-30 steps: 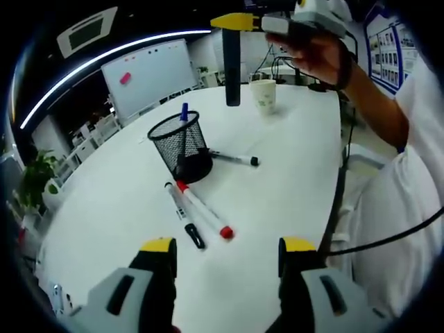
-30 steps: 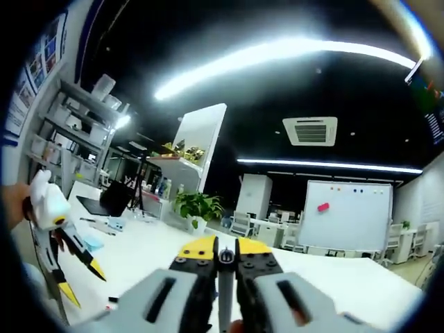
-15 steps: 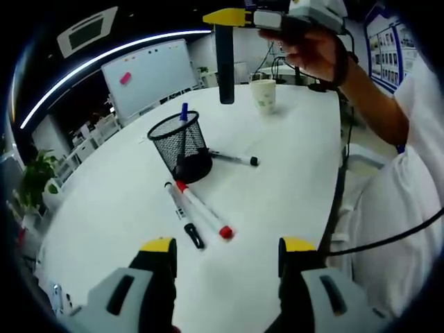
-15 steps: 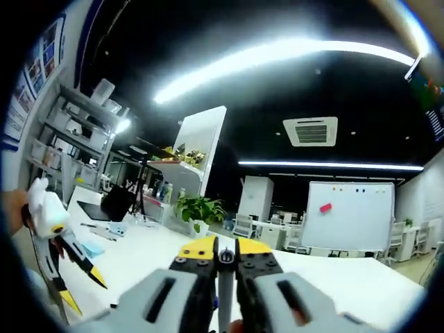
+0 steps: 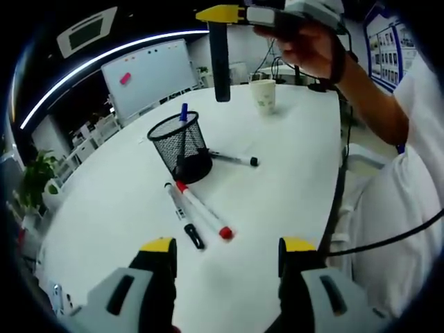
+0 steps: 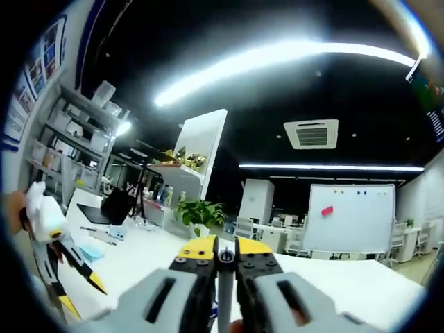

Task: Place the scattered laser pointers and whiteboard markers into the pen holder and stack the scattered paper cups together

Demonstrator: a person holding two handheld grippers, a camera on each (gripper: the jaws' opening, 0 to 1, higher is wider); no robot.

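Holder [image 5: 182,144] mid-table [image 5: 291,187]; two markers [image 5: 201,215] near it, pen [image 5: 234,159] right, cup [image 5: 263,96] far.

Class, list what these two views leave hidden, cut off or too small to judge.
- Left gripper view: pen holder contents, blurred by mesh, beyond one blue tip.
- Left gripper view: paper cup print, too small.
- Right gripper view: thin item between the right gripper jaws, mostly hidden by them.

Right tongs [image 6: 225,258] clamped on marker [image 6: 223,295]
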